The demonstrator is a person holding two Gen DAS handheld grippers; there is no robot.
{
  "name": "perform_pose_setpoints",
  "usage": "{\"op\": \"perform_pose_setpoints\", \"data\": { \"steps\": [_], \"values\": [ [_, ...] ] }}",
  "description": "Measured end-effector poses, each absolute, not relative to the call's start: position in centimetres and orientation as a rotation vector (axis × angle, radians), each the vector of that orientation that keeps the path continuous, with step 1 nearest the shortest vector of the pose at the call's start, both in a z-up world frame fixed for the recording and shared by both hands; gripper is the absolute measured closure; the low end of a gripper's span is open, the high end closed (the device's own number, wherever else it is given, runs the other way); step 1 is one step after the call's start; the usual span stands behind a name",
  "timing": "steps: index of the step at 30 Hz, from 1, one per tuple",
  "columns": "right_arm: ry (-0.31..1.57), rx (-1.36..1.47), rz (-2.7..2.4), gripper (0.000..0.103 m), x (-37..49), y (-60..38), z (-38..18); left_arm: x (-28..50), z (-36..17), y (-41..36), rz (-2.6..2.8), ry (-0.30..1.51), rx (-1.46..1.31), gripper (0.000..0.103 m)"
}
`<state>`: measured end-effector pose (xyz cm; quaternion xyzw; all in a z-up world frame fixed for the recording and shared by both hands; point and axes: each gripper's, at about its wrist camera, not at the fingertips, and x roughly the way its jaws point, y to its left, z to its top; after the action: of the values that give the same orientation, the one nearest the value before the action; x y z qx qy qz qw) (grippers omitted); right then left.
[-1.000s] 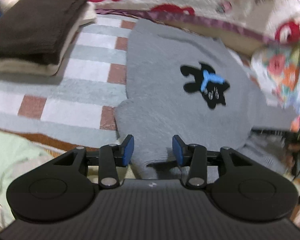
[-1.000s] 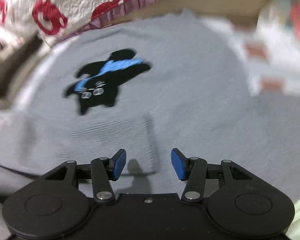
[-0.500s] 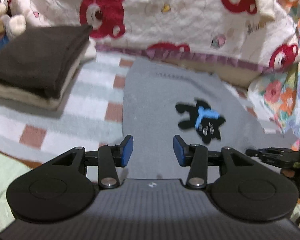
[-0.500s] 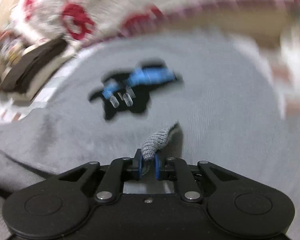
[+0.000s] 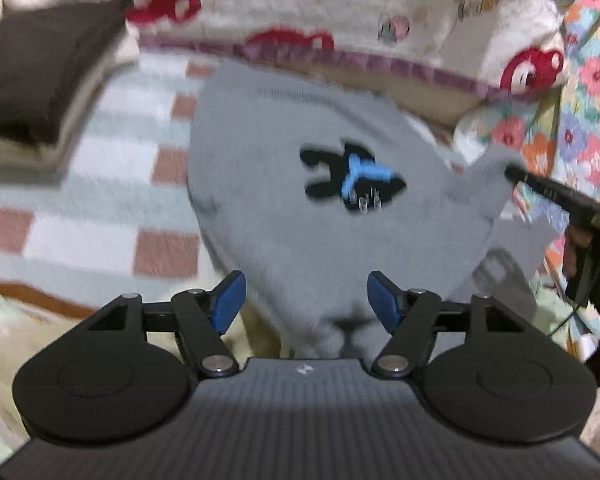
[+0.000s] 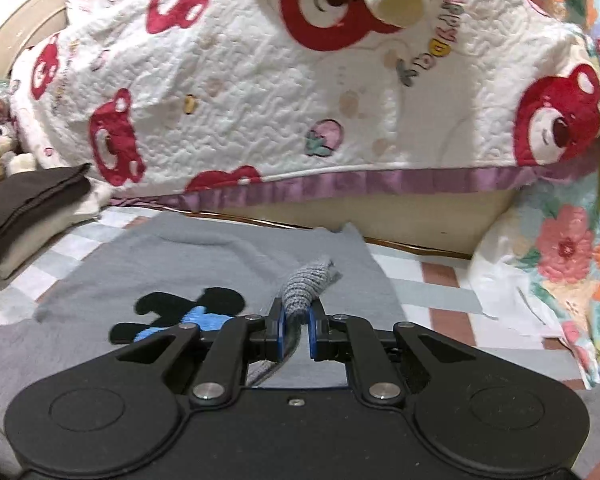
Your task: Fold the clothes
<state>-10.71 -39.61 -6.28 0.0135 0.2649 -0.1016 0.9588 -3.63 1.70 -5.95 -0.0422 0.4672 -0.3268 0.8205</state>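
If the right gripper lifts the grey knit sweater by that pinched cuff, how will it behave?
Probably floppy: the grey knit sweater bunches limply at the ribbed cuff pinched in the right gripper. Likely light, since one pinch raises the sleeve. It may drag across the checked blanket.

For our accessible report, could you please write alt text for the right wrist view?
The right tongs are shut on a ribbed cuff of the grey sweater, which lies spread on a checked blanket. Behind it hangs a white quilt with red bears; folded clothes are stacked at left.
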Motion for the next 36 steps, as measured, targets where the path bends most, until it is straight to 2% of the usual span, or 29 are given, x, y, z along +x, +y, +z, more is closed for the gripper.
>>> {"op": "perform_pose_setpoints", "data": {
  "steps": [8, 14, 15, 16, 17, 18, 26, 33, 36],
  "values": [
    [0.598, 0.154, -0.155, 0.090, -11.3, -40.8, -8.7, -2.9, -9.0, 2.0, -0.653, 1.138, -0.319, 0.036],
    [0.600, 0.266, -0.130, 0.090, -12.0, -42.0, -9.2, -4.6, -8.4, -1.0, -0.658, 1.076, -0.064, 0.036],
    [0.601, 0.285, -0.126, 0.090, -12.1, -42.2, -9.3, -4.8, -8.4, -1.4, -0.646, 1.061, -0.028, 0.039],
    [0.601, 0.303, -0.122, 0.090, -12.2, -42.4, -9.4, -5.0, -8.3, -1.7, -0.634, 1.049, -0.001, 0.055],
    [0.601, 0.322, -0.118, 0.090, -12.3, -42.7, -9.5, -5.1, -8.2, -1.6, -0.626, 1.041, 0.004, 0.083],
    [0.601, 0.341, -0.114, 0.090, -12.5, -42.9, -9.6, -5.2, -8.1, -1.5, -0.617, 1.034, 0.009, 0.085],
    [0.612, 0.418, -0.068, 0.090, -13.8, -43.8, -9.7, -8.1, -5.1, 1.3, -0.496, 0.912, -0.044, 0.090],
    [0.771, 0.387, -0.102, 0.090, -16.7, -44.6, -13.8, -9.1, -6.3, 3.4, -0.418, 0.905, -0.139, 0.091],
    [0.753, 0.408, -0.111, 0.090, -17.2, -45.3, -14.2, -8.9, -6.0, 3.6, -0.402, 0.891, -0.135, 0.091]
  ]
}}
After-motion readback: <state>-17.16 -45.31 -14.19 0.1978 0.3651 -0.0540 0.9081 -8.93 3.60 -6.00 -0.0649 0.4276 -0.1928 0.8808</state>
